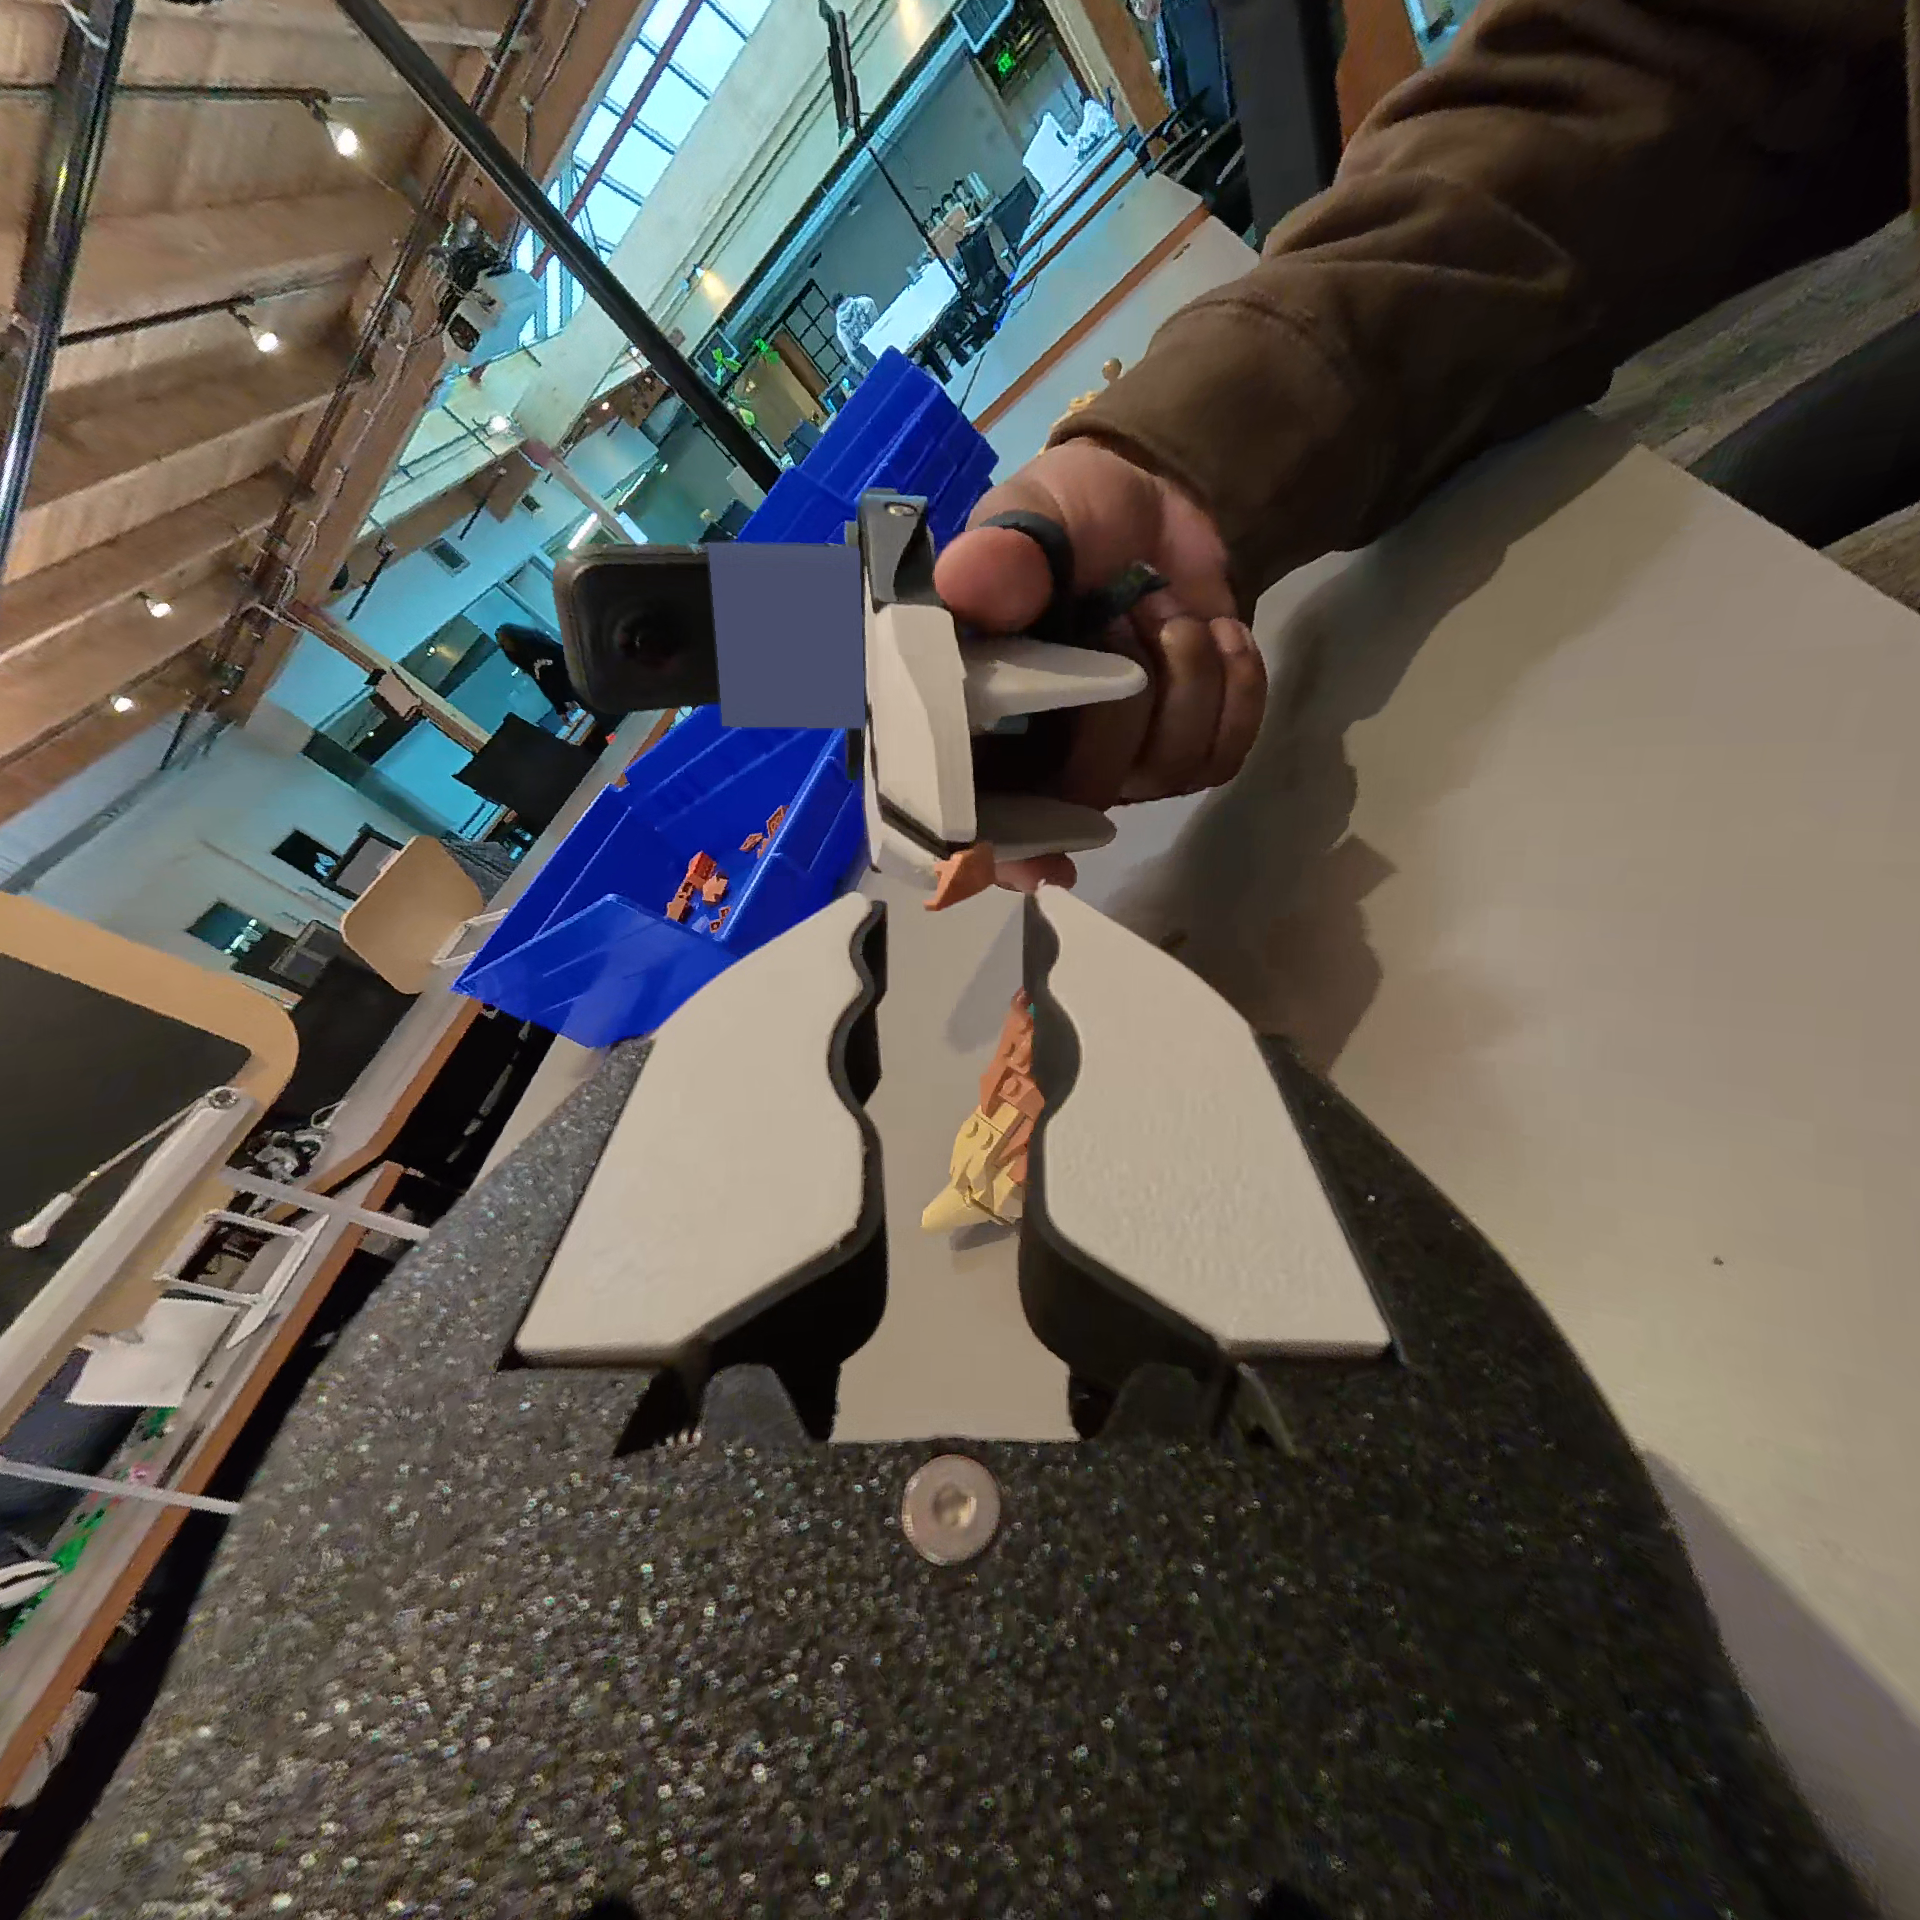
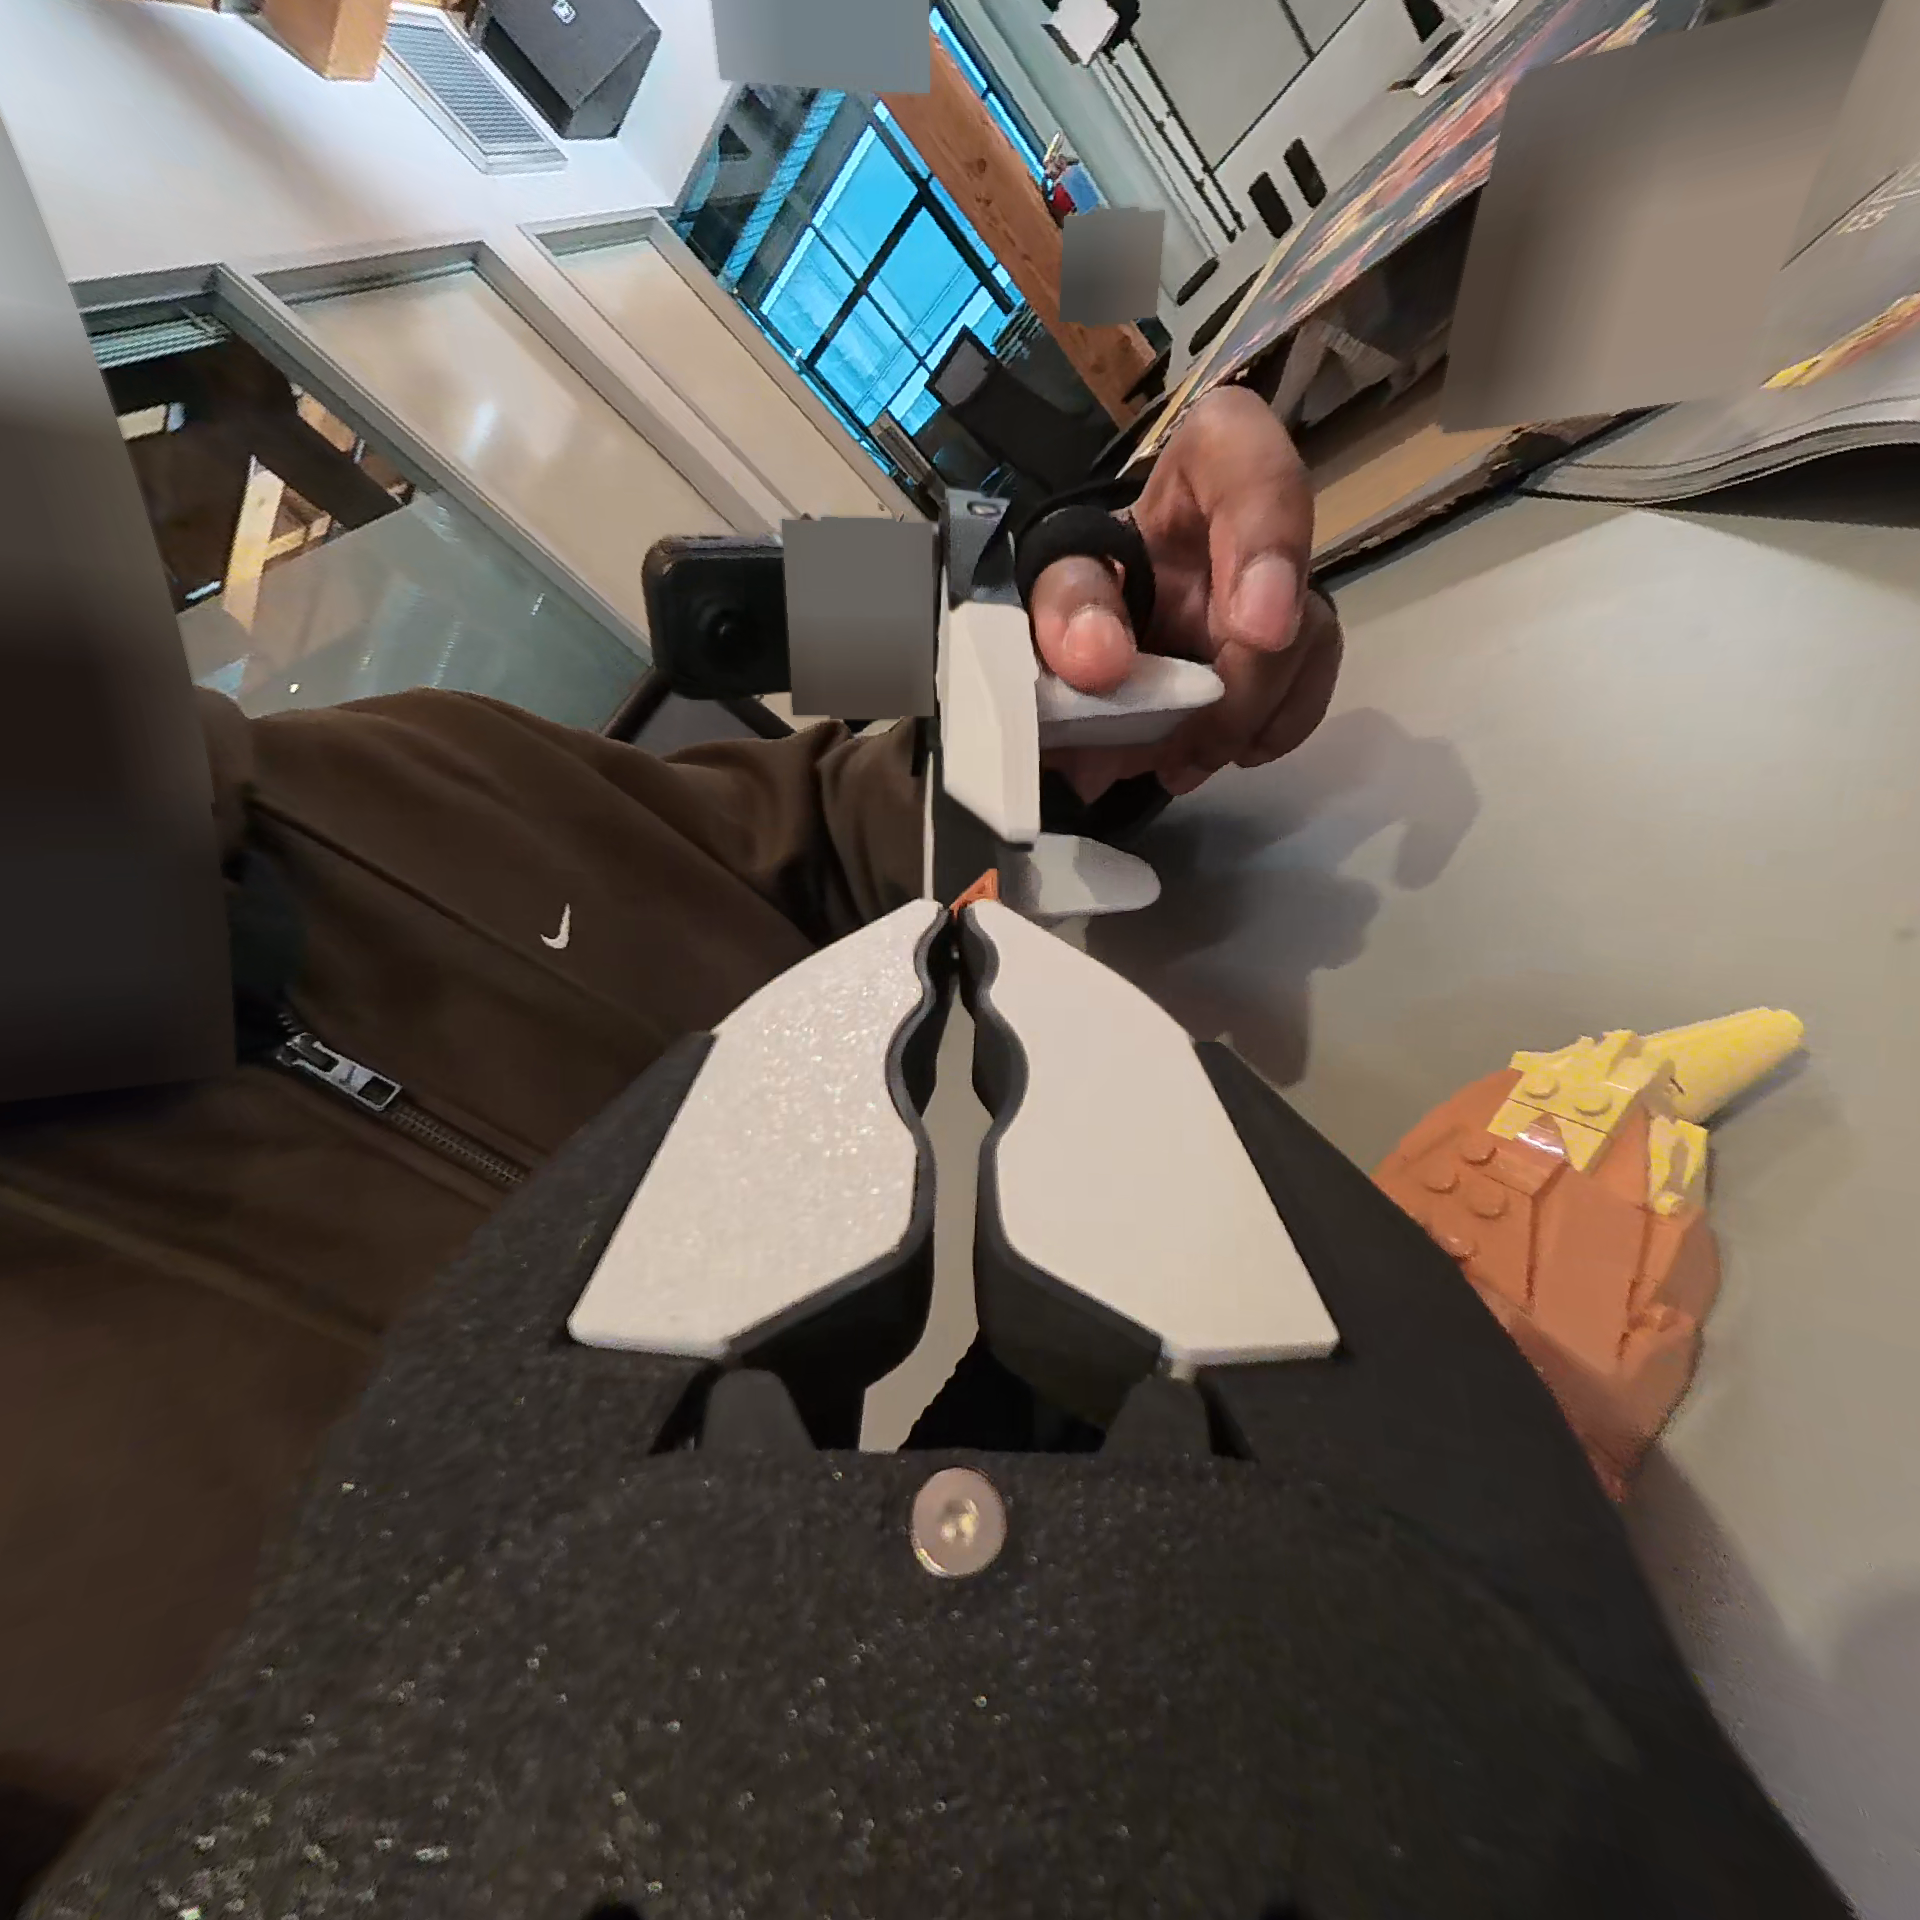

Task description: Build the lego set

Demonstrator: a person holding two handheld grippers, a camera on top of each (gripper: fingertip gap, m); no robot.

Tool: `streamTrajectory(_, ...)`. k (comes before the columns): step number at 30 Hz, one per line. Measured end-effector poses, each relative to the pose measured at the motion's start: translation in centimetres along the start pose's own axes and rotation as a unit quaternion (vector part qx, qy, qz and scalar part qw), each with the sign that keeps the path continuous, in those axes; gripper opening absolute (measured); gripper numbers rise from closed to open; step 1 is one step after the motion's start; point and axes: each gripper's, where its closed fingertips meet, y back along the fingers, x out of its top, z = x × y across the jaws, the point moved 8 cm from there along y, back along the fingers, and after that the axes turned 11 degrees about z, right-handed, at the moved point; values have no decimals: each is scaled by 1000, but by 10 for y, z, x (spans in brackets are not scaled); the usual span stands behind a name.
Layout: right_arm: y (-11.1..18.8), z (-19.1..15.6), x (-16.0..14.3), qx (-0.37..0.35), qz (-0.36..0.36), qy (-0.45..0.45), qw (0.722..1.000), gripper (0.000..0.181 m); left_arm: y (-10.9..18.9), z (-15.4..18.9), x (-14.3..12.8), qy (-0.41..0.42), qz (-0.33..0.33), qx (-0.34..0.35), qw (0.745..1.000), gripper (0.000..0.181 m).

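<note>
Tools tip-to-tip above grey table (image 1: 1558,935): right tool (image 2: 953,920) pinching small orange brick (image 2: 978,890), left tool (image 1: 951,914) open, empty.

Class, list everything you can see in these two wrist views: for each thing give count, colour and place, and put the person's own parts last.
Lego model: one, orange-brown and yellow, lying on the table.
Small lego piece: one, orange-brown, pinched in the right gripper's tips.
Loose lego pieces: several, orange-brown, inside the bin.
Bin: blue, far table edge.
Booklet: one, open, far side of table.
Table: one, grey.
Left gripper: grey fingers, open, above the model.
Right gripper: grey fingers, shut on the piece.
Hands: two, holding the grippers.
Sleeve: brown.
</note>
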Motion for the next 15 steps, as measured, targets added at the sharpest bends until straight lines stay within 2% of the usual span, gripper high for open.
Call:
streamTrajectory(9, 1, 4, -1, 5, 10, -18, 1000, 0, -1, 3, 2, -45, -7, 15, 999, 6)
streamTrajectory(15, 3, 10, -3, -7, 11, -22, 1000, 0, -4, 5, -4, 0, -24, 8, 1000, 5)
